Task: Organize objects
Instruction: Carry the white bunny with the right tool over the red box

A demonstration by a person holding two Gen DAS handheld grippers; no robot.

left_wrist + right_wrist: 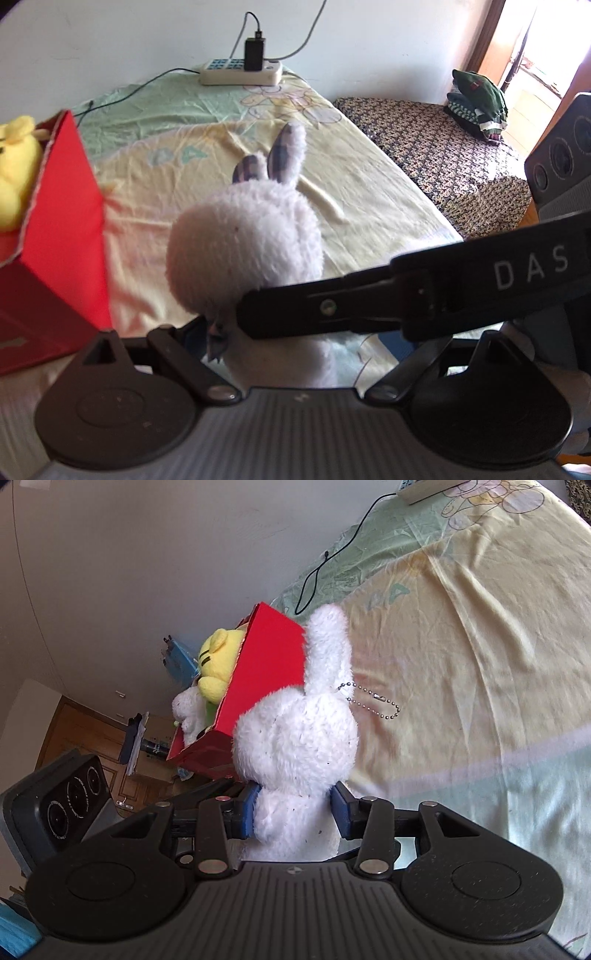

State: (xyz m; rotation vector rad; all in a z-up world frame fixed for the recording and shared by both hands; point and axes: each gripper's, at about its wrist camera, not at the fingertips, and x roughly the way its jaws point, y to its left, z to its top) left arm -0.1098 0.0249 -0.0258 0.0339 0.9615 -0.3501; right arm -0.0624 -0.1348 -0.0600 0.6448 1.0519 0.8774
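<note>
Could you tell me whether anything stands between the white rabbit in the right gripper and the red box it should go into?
Nothing visible blocks the way. The right gripper holds the white rabbit just beside the red box. The box's open top already holds a yellow plush and another white toy, so room looks tight.

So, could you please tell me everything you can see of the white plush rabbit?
The rabbit is white, fluffy plush with two upright ears whose inner faces are plaid fabric, and a ball chain hanging at its head. It is held upright above the bed sheet, beside the red box. The right gripper clamps its body between blue-padded jaws. The left gripper sits close below it; whether it touches is unclear.
</note>
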